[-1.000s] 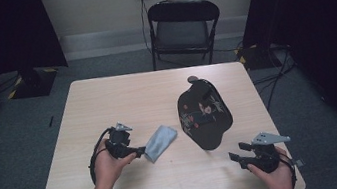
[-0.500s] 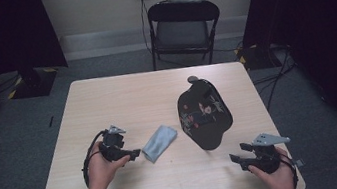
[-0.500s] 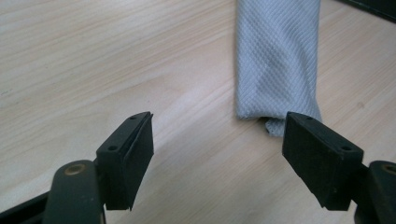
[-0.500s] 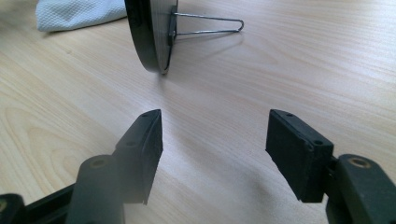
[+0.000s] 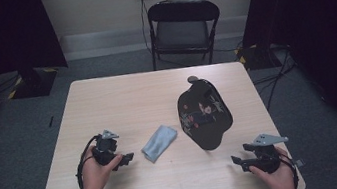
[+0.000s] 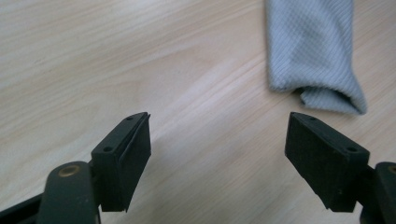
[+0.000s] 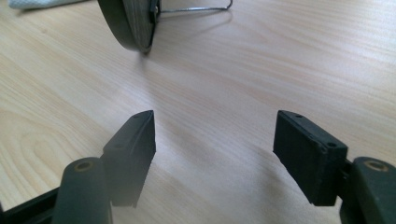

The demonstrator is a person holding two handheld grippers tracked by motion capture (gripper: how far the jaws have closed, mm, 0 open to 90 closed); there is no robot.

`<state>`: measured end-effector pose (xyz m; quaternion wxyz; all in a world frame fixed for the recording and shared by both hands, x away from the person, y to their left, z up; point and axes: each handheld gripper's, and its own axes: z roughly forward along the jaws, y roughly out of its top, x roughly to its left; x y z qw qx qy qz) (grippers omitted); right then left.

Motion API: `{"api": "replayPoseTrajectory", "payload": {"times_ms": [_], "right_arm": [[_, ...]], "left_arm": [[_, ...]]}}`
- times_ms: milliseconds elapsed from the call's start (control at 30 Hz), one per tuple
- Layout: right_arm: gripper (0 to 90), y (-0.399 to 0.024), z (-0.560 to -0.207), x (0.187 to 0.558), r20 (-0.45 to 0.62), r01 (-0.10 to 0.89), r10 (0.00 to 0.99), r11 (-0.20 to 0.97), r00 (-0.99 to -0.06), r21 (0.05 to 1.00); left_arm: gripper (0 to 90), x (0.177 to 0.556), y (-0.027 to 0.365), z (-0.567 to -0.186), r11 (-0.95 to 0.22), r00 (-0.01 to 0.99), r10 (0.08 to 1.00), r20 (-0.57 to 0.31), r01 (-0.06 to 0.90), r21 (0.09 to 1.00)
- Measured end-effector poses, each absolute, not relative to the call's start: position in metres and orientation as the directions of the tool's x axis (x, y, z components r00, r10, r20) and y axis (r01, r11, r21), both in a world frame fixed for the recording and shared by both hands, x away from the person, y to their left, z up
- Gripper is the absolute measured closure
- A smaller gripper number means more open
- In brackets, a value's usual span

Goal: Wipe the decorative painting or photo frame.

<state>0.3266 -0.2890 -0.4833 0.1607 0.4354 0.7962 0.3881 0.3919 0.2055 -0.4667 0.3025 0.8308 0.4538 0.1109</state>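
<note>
A folded light blue-grey cloth (image 5: 159, 142) (image 6: 313, 51) lies flat on the wooden table (image 5: 121, 96), left of the middle. My left gripper (image 5: 128, 158) (image 6: 219, 140) sits low over the table just left of the cloth, apart from it. Its jaws have just been opening, with bare wood between them. A black oval object (image 5: 205, 114) with printed marks lies right of the cloth; its thick rim (image 7: 126, 23) and a thin wire (image 7: 196, 9) appear ahead of my right gripper. My right gripper (image 5: 237, 161) (image 7: 215, 135) rests near the front right corner. Its jaws have also just been opening and hold nothing.
A black folding chair (image 5: 184, 26) stands beyond the table's far edge. Dark curtains hang at both sides, and cables run over the grey carpet. Bare wood stretches across the far half of the table and along its front edge between my hands.
My left gripper has drawn back from the cloth, leftward and toward the person, leaving the cloth on the table. The right gripper has stayed in place.
</note>
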Motion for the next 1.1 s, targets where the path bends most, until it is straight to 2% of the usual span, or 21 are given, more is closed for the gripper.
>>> {"api": "replayPoseTrajectory", "payload": {"times_ms": [433, 733, 1100], "right_arm": [[25.6, -0.291, -0.493, 0.330, 0.057, 0.594, 0.828, 0.350, -0.557, 0.724], [21.5, -0.290, -0.496, 0.330, 0.031, 0.575, 0.826, 0.364, -0.563, 0.732], [16.0, -0.286, -0.499, 0.328, -0.003, 0.553, 0.818, 0.392, -0.575, 0.736]], "left_arm": [[21.8, 0.387, 0.212, -0.481, -0.423, 0.565, 0.822, -0.065, 0.684, 0.594], [16.4, 0.384, 0.213, -0.485, -0.433, 0.582, 0.811, -0.054, 0.660, 0.614], [15.4, 0.380, 0.214, -0.488, -0.450, 0.601, 0.799, -0.027, 0.626, 0.636]]}}
